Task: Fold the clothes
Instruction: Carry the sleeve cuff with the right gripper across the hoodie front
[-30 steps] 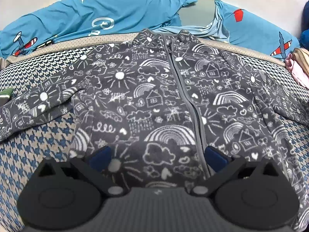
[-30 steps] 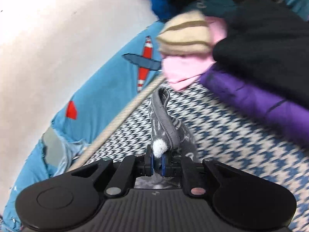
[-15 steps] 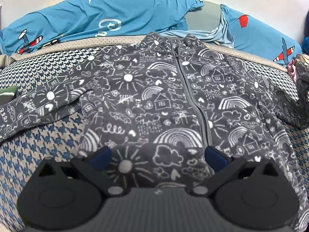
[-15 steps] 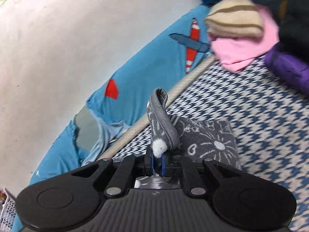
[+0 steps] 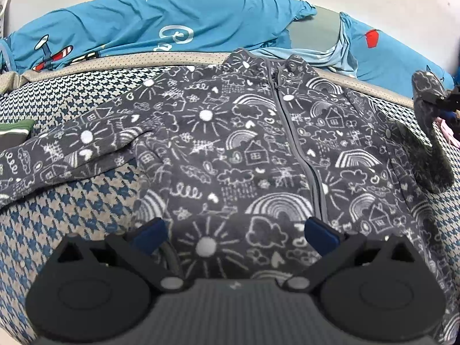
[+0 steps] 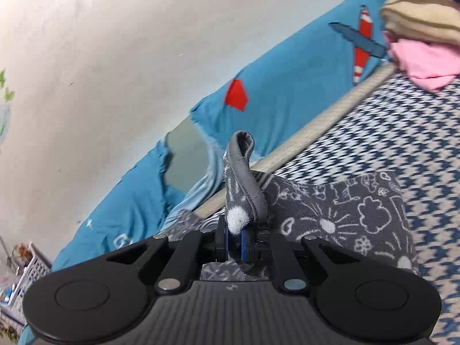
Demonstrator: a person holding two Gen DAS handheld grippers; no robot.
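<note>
Grey doodle-print jacket (image 5: 230, 155) lies spread front-up on the houndstooth bed (image 5: 86, 207), one cuff pinched and lifted.

The left claw (image 5: 234, 230) hangs over the jacket's hem with its blue pads wide apart, gripping nothing. The right claw (image 6: 234, 240) is clamped tight on the grey-trimmed sleeve cuff (image 6: 241, 184), which stands up in a loop above its pads while the rest of that sleeve drapes back onto the bed. The zip runs closed up the middle of the jacket and the other sleeve stretches flat toward the left edge. A blue aeroplane-print sheet (image 5: 172, 23) is bunched along the white wall behind. The only container I can see is a white slatted basket (image 6: 26, 276) at the far lower left of the right wrist view; its contents are too blurred to name. Folded beige and pink clothes (image 6: 422, 37) sit piled at the bed's far corner.
</note>
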